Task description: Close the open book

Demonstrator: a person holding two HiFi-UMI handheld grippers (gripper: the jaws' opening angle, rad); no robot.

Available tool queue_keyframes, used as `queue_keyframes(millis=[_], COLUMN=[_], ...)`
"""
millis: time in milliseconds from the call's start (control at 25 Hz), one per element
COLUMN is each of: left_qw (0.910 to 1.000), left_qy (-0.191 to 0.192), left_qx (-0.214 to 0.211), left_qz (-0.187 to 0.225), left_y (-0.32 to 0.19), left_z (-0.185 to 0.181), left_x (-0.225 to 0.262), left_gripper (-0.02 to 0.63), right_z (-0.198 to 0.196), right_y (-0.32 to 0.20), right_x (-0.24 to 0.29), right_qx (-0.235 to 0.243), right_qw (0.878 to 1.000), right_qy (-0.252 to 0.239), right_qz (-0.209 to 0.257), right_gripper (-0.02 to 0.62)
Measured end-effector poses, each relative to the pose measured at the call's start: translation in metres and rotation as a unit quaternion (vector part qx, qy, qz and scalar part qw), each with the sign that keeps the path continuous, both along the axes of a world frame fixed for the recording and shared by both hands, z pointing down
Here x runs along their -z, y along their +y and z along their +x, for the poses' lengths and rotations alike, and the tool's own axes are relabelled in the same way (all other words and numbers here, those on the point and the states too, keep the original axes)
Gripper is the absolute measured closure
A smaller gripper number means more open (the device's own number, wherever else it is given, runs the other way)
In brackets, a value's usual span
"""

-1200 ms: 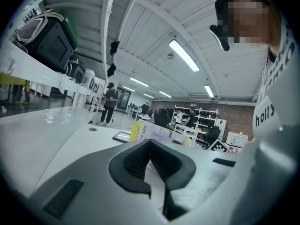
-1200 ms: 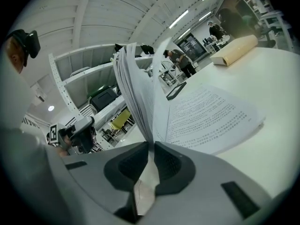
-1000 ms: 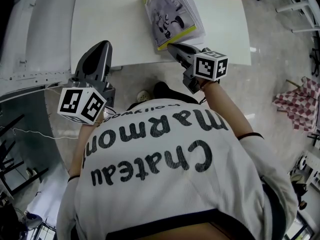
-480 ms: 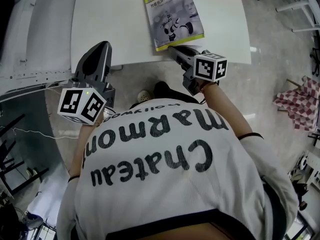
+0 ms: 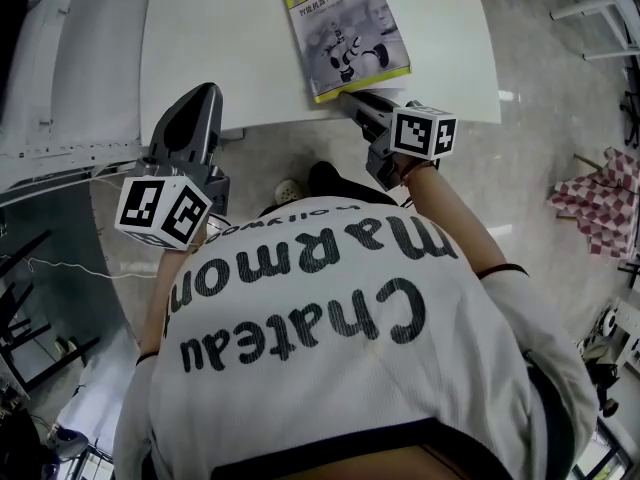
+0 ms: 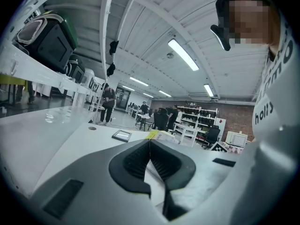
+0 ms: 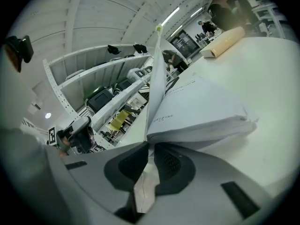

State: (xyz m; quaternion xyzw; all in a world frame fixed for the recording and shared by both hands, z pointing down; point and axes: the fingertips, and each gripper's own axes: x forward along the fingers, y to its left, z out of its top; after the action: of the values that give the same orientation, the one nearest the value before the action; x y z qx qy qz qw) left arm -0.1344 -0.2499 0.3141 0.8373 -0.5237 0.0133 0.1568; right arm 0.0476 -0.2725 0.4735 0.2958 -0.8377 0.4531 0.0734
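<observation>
White is the surface (image 5: 220,38) on which the book (image 5: 345,33) is laid, close to the front edge, printed side up. Its cover (image 7: 157,78) is pinched at the near corner by the right hand-held gripper (image 5: 345,96), the jaws almost pressed together on it; in the right gripper view the cover is seen raised off the pages. The left hand-held gripper (image 5: 205,93) is held with jaws pressed together and nothing between them, at the front edge, well apart from the book
</observation>
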Motion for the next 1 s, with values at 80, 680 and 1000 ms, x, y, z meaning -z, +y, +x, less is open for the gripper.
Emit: queue_keyframes(millis=[80,680,1000], left_qw=[1.0000,1.0000,1.0000], left_qy=[0.000,-0.002,-0.001], left_qx=[-0.001,-0.006,-0.005], left_qz=[0.000,-0.003,-0.006], left_y=[0.000,-0.001,0.001], left_z=[0.002,0.012,0.011], left_x=[0.000,-0.001,-0.005], left_gripper=[0.581,0.581,0.581], right_z=[0.002,0.011,0.012], right_y=[0.000,0.003,0.002], right_x=[-0.001,-0.003,-0.005], right_qx=[-0.004,-0.036,-0.066], right_qw=[1.000,0.997,0.990], right_qy=[-0.005,-0.058,-0.099], right_qz=[-0.003,-0.046,-0.080], right_gripper=[0.538,0.538,0.538])
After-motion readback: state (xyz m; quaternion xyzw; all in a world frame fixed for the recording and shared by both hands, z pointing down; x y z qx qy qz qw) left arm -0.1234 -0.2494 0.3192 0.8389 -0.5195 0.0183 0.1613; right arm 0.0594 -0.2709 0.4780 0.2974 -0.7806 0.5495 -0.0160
